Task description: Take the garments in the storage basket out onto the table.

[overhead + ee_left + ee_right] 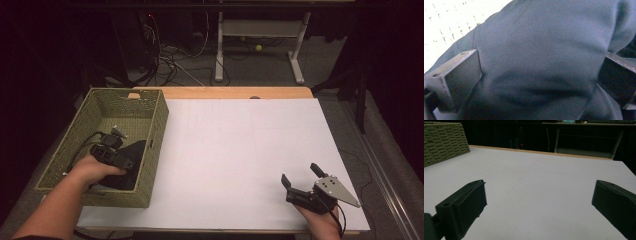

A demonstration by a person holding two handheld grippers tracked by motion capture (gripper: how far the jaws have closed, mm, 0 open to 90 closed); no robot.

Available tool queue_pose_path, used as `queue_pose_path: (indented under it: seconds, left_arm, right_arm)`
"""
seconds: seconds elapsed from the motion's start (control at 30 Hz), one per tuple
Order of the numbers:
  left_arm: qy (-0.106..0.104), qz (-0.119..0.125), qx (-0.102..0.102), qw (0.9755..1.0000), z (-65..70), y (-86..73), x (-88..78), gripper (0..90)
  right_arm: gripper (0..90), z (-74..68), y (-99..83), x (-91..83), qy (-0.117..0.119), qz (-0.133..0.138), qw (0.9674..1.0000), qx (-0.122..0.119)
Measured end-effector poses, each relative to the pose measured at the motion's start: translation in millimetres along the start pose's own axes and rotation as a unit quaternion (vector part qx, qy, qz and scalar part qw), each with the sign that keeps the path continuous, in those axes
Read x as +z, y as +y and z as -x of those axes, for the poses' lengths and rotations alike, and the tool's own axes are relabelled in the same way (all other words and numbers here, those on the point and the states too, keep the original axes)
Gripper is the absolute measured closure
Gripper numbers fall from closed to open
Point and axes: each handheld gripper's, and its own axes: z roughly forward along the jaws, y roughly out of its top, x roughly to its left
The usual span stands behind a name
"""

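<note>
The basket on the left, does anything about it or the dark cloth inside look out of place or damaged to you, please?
Nothing stands out. The woven basket sits upright and intact at the table's left edge, the dark cloth lies bunched inside it between the left gripper's open jaws, and the right gripper hovers open over the white sheet.

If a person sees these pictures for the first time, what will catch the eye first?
Probably the green woven basket at the table's left edge, where the left gripper reaches down onto a dark cloth that bulges between its open jaws. Next, the right gripper waits open and empty over the white sheet at the near right.
</note>
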Motion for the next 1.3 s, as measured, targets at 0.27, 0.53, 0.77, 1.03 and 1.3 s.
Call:
queue_pose_path:
  seconds: [0.27, 0.53, 0.77, 1.03, 1.3]
  left_arm:
    - [0.025, -0.009, 0.019, 0.9995, 2.1, 2.9, 12.0, 0.0]
    - [0.010, -0.020, 0.014, 0.9996, -3.5, 4.7, -5.1, 0.0]
    - [-0.009, -0.038, 0.011, 0.9992, -8.2, 2.0, -9.3, 0.0]
    - [-0.034, -0.037, 0.004, 0.9987, -18.4, 3.1, -17.6, 0.0]
    - [-0.006, -0.065, 0.024, 0.9976, -12.4, -3.2, 0.0, 0.0]
  right_arm:
    - [0.0, 0.9, -0.4, 2.5, 0.002, -0.001, 1.0000, 0.000]
    - [0.0, 1.3, -1.0, 2.9, 0.002, -0.003, 1.0000, 0.004]
    - [0.0, 3.1, -1.7, 1.6, -0.003, -0.004, 1.0000, 0.008]
    - [0.0, 3.9, -2.2, 0.2, -0.005, -0.004, 0.9999, 0.009]
    - [0.0, 2.5, -1.2, -0.6, -0.003, -0.002, 1.0000, 0.008]
